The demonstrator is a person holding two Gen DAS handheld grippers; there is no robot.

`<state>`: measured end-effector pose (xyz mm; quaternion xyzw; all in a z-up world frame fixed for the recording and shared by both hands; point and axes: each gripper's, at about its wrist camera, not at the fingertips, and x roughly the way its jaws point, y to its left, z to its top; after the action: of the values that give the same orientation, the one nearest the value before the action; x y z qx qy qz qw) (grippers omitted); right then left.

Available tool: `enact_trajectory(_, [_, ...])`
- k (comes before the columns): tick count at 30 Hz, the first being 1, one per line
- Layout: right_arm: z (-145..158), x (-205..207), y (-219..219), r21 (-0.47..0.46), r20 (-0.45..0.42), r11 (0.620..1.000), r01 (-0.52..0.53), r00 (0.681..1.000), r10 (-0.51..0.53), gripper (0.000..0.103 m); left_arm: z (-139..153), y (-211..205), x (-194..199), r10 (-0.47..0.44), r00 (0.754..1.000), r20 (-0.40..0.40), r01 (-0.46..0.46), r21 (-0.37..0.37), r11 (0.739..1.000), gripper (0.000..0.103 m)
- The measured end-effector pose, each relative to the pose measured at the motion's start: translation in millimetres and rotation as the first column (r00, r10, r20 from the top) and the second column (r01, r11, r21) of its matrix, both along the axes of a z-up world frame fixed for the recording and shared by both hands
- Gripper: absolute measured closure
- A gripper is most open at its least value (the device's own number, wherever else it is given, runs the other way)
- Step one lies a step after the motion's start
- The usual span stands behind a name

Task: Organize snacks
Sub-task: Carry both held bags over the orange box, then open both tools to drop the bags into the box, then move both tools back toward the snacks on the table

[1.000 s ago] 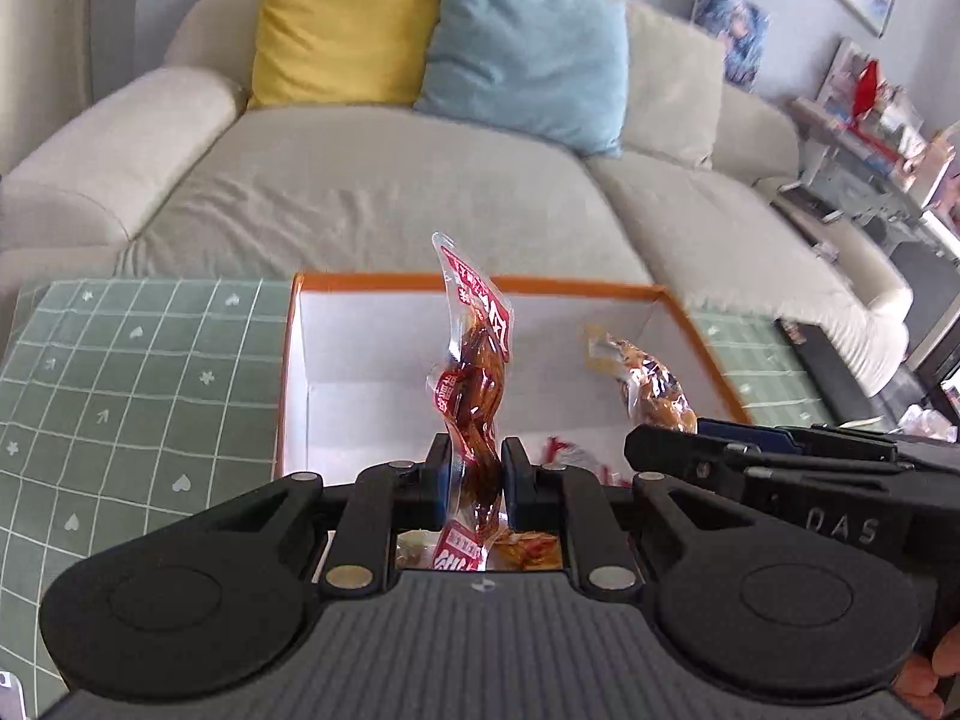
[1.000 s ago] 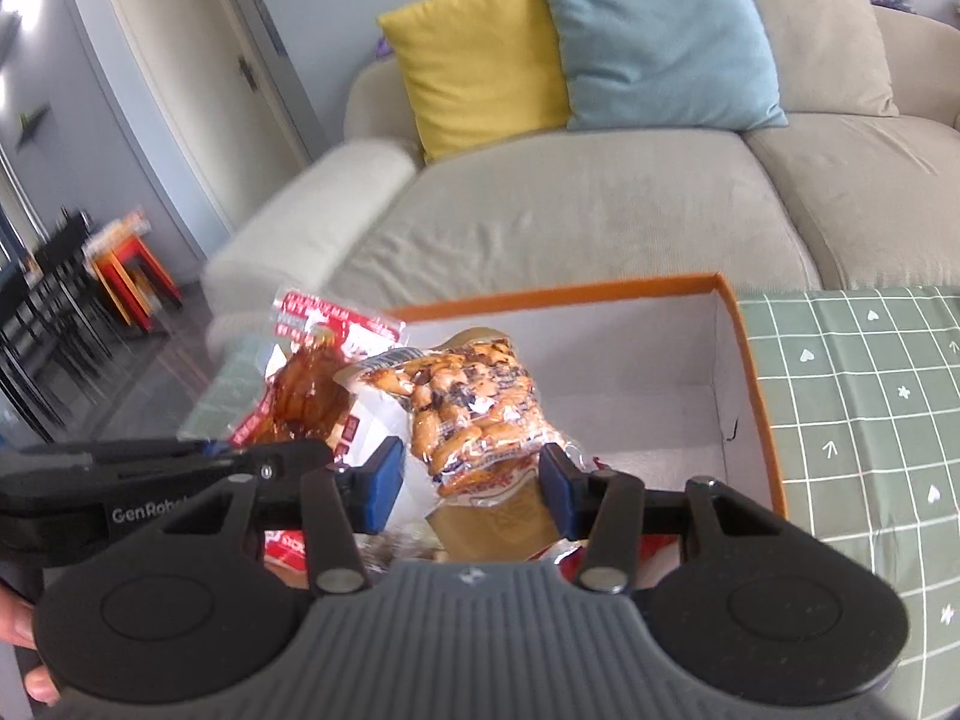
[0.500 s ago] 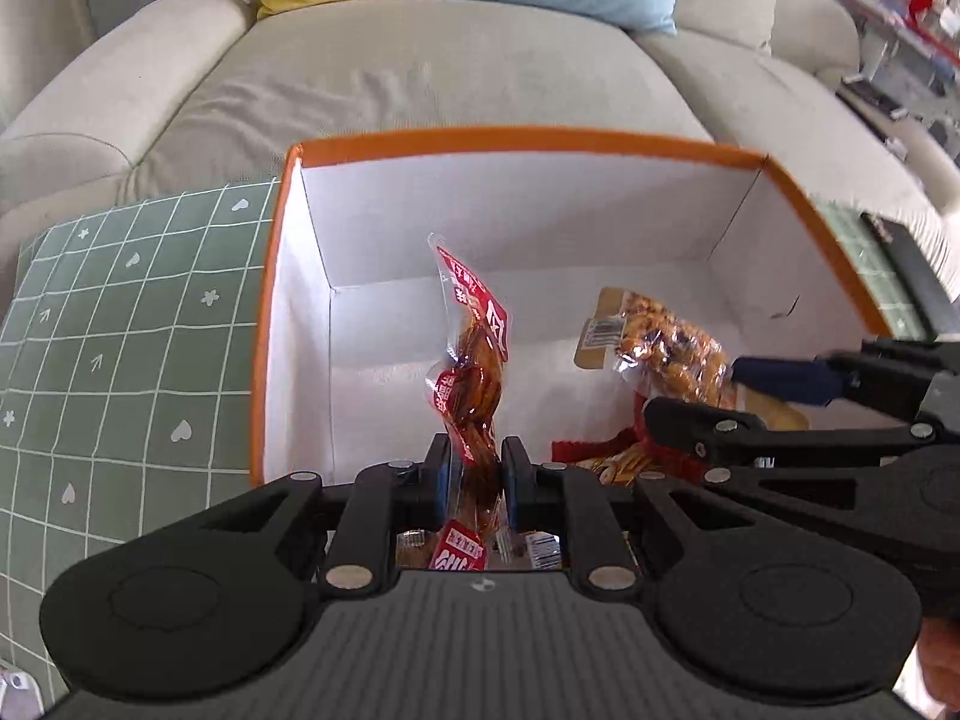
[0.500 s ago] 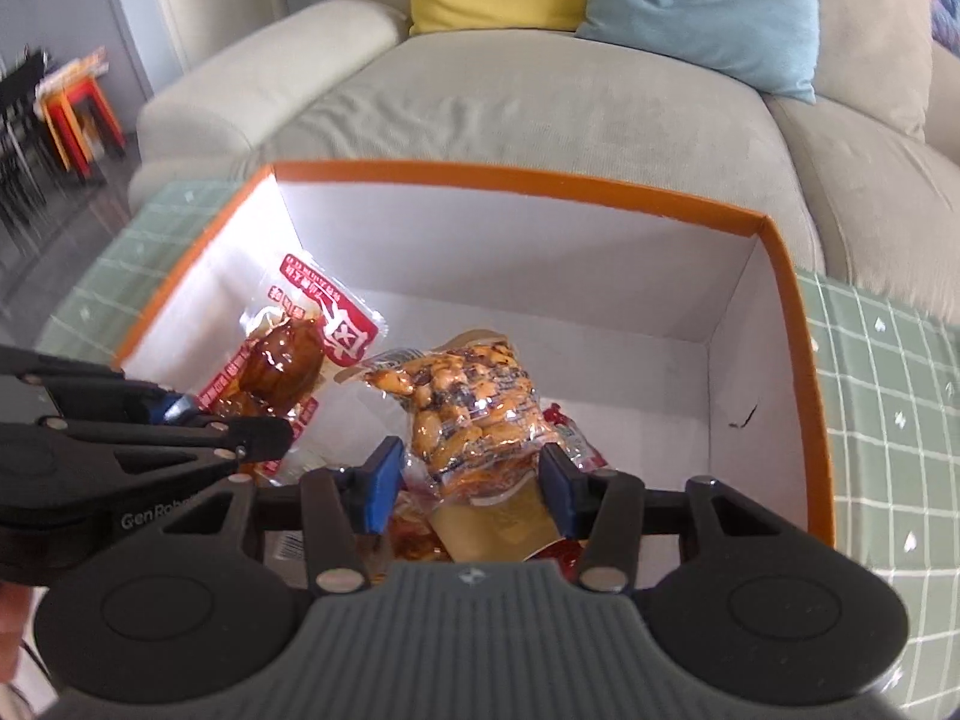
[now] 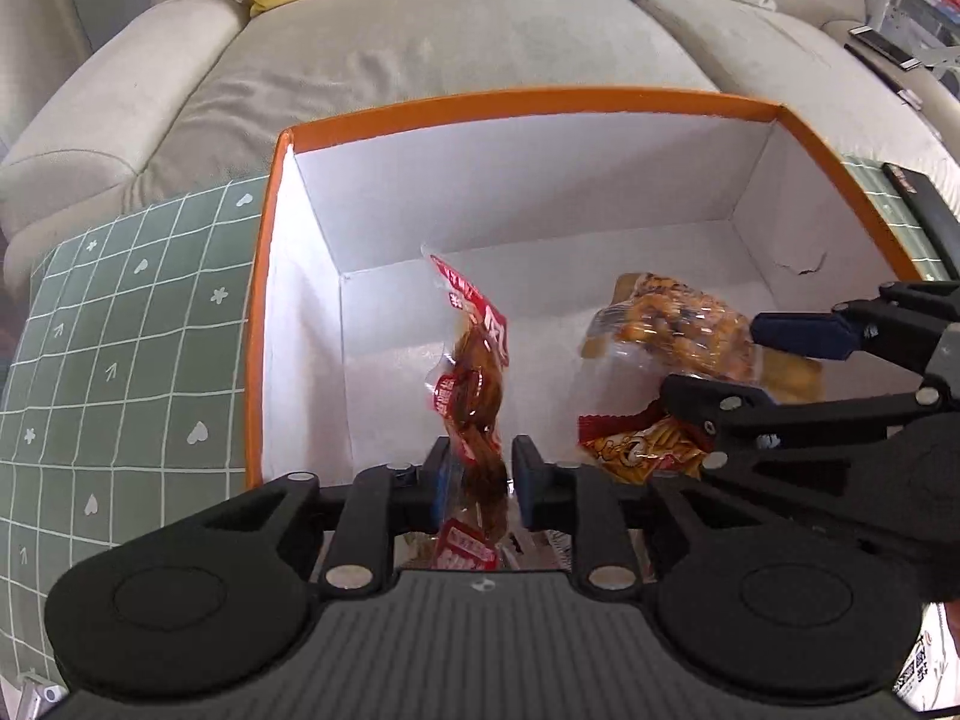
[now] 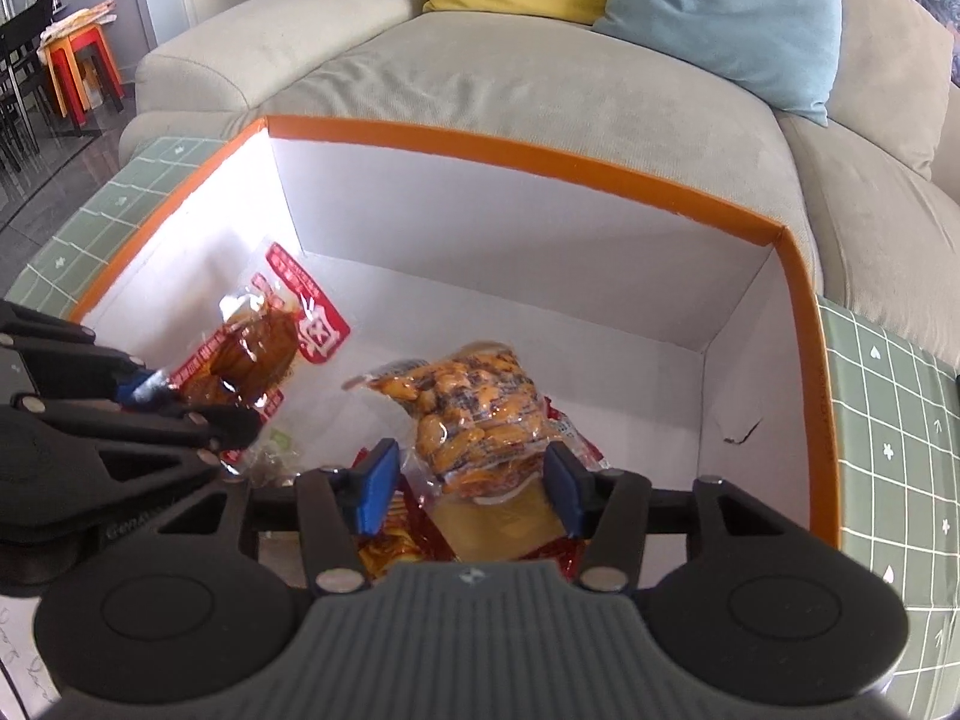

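- The left gripper (image 5: 480, 489) is clamped on a red packet of dark dried meat (image 5: 477, 396), which stands upright between its fingers, above the floor of the box.
- The right gripper (image 6: 468, 483) has its jaws around a clear bag of orange nuts (image 6: 474, 414). The jaws look wide, and I cannot tell if they press the bag or have let it go.
- To do this step well, I think each gripper should go low before it lets go, so that the packets lie flat and do not tip against the wall.
- Just under the right gripper, red and yellow packets (image 6: 390, 546) already lie on the floor.
- Ahead of both grippers is the orange-edged white box (image 6: 540, 162), mostly bare at its far side.
- Beyond the box are the green checked surface (image 5: 120, 360) and the beige sofa (image 6: 510, 72).
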<state>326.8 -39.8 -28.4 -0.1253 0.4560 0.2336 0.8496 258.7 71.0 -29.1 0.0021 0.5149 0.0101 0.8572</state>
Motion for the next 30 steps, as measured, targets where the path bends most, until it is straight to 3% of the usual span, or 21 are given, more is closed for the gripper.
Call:
enact_trajectory(4, [8, -6, 1, -0.022, 0.028, 1.0, 0.004, 1.0, -0.003, 0.049, 8, -6, -6, -0.011, 0.999, 0.032, 0.01, 0.028, 1.0, 0.063])
enact_trajectory(8, [17, -10, -4, -0.023, 0.04, 1.0, 0.019, 0.999, -0.019, 0.045, 20, -7, -15, -0.008, 0.997, 0.076, 0.004, 0.056, 0.998, 0.045])
enact_trajectory(11, [26, -16, -11, -0.022, 0.064, 0.999, 0.033, 0.997, -0.032, 0.043, 33, -9, -24, -0.013, 0.992, 0.122, 0.005, 0.071, 0.997, 0.039])
enact_trajectory(18, [63, -48, -32, 0.028, 0.167, 0.997, 0.07, 0.983, -0.073, 0.035, 72, -16, -61, -0.038, 0.967, 0.251, 0.02, 0.075, 0.997, 0.035])
enact_trajectory(24, [94, -93, -60, 0.14, 0.255, 0.985, 0.104, 0.957, -0.137, 0.03, 102, -17, -109, -0.026, 0.934, 0.357, 0.029, -0.003, 1.0, 0.031])
enact_trajectory(30, [100, -148, -85, 0.213, 0.322, 0.968, 0.13, 0.926, -0.195, 0.03, 111, -15, -152, -0.011, 0.903, 0.43, 0.042, -0.062, 0.997, 0.031])
